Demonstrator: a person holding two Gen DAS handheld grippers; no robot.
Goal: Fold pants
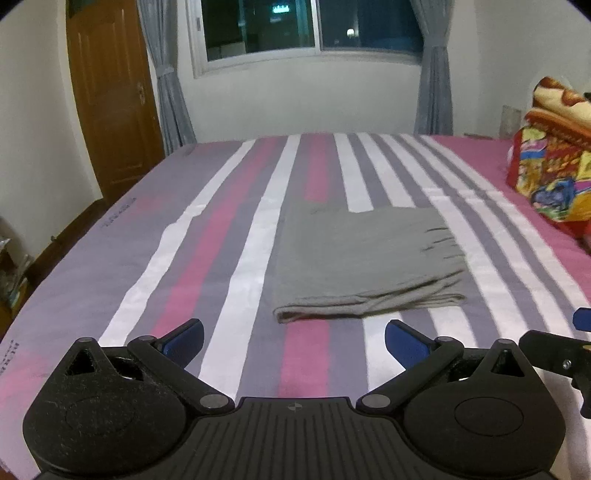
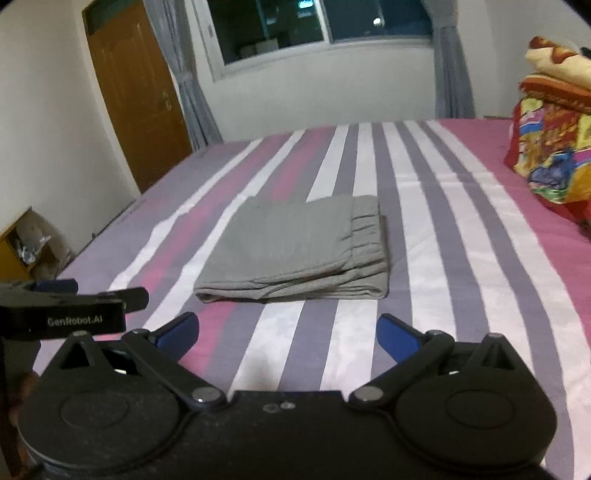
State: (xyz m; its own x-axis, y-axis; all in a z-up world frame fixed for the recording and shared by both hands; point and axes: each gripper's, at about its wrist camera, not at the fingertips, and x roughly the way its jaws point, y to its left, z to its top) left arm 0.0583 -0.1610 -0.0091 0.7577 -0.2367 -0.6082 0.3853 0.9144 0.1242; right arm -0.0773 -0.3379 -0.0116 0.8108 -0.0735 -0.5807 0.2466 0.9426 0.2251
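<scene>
The grey cotton pants (image 1: 365,258) lay folded into a thick, flat rectangle in the middle of the frame, resting on the pink, white and purple striped bedsheet (image 1: 229,236). From my right wrist view the same pants (image 2: 295,247) showed stacked layers along the near edge, with the gathered elastic waistband on the right side of the bundle.

My left gripper (image 1: 293,339) sat low in the frame, just short of the pants' near edge, its blue-padded fingers (image 1: 184,341) spread wide and holding nothing at all. My right gripper (image 2: 288,334) was the same story: jaws wide apart, empty, hanging above the bedsheet (image 2: 443,258) near the folded bundle but apart from it. Each tool peeked into the other's picture, the left one at the left edge of the right view.

Out toward the right edge, a heap of brightly printed red and yellow bedding (image 1: 550,162) sat on the sheet. Beyond the bed, a dark window (image 1: 310,26) filled the top centre, grey curtains (image 1: 170,81) hung at its sides, and a brown wooden door (image 1: 110,96) stood at upper left.
</scene>
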